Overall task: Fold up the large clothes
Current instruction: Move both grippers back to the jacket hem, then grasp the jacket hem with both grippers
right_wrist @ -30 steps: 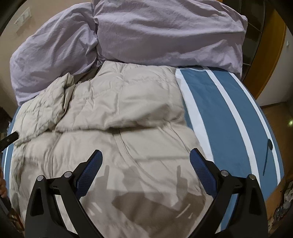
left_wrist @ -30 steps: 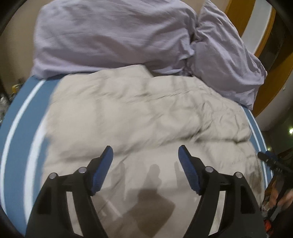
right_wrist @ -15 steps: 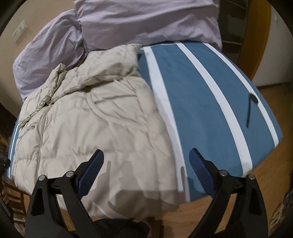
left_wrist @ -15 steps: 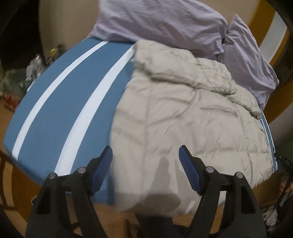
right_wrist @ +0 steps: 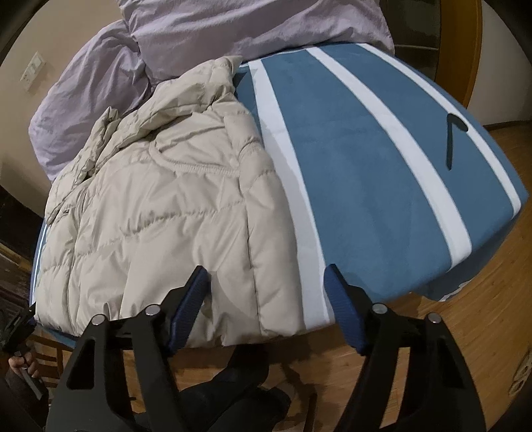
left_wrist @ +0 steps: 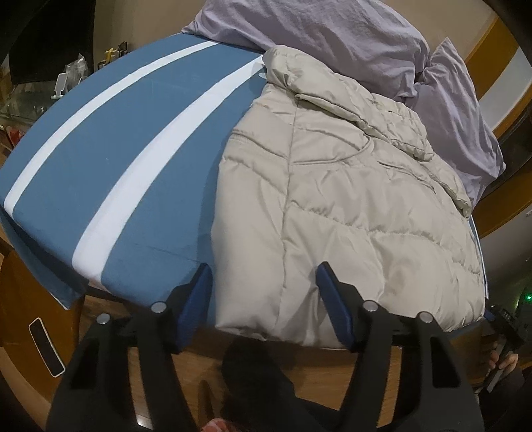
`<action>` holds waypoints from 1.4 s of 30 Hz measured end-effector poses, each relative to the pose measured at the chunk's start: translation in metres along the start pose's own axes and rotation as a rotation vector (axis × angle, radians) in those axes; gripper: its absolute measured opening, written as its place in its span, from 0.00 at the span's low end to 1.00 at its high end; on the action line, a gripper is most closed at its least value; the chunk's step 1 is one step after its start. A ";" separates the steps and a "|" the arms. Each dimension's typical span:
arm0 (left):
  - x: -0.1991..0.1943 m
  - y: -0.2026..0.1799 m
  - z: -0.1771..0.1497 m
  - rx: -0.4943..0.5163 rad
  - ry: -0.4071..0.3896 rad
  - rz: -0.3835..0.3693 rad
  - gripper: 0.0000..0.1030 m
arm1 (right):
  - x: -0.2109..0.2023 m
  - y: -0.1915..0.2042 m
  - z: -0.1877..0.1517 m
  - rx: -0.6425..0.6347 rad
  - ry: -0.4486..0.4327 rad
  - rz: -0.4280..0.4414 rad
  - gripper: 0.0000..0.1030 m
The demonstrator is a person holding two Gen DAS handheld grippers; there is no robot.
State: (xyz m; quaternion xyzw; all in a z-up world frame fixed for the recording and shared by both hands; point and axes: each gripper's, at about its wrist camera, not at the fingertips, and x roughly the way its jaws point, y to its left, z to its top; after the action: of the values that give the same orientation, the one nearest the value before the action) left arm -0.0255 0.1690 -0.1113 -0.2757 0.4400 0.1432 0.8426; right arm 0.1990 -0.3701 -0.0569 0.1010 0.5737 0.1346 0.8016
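A beige quilted puffer jacket lies folded on the blue bed cover with white stripes; its hem reaches the bed's near edge. It also shows in the right wrist view. My left gripper is open and empty, held just off the near edge at the jacket's left hem corner. My right gripper is open and empty, off the near edge at the jacket's right hem corner. Neither gripper touches the jacket.
Lilac bedding is heaped at the far end of the bed. A dark pen-like object lies on the cover at the right. Wooden floor is below the bed edge. A cluttered shelf stands at far left.
Both grippers have pulled back from above the jacket to beyond the bed's near edge, and each view now takes in the whole folded jacket and bare cover beside it. Both stayed open.
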 end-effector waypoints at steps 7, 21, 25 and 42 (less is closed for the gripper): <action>-0.001 -0.002 -0.004 -0.031 -0.011 -0.028 0.44 | 0.007 -0.001 -0.007 0.029 0.021 0.085 0.38; -0.042 -0.023 0.019 -0.008 -0.136 -0.056 0.14 | -0.038 0.025 0.031 0.000 -0.146 0.121 0.12; -0.064 -0.036 0.047 -0.005 -0.212 -0.078 0.14 | -0.052 0.040 0.057 -0.010 -0.206 0.136 0.12; -0.072 -0.081 0.190 0.037 -0.366 -0.076 0.13 | -0.050 0.095 0.183 -0.098 -0.371 0.104 0.11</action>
State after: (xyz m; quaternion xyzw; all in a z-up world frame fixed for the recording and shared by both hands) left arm 0.0983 0.2154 0.0628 -0.2460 0.2709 0.1510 0.9183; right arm 0.3479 -0.2984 0.0765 0.1147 0.4029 0.1828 0.8894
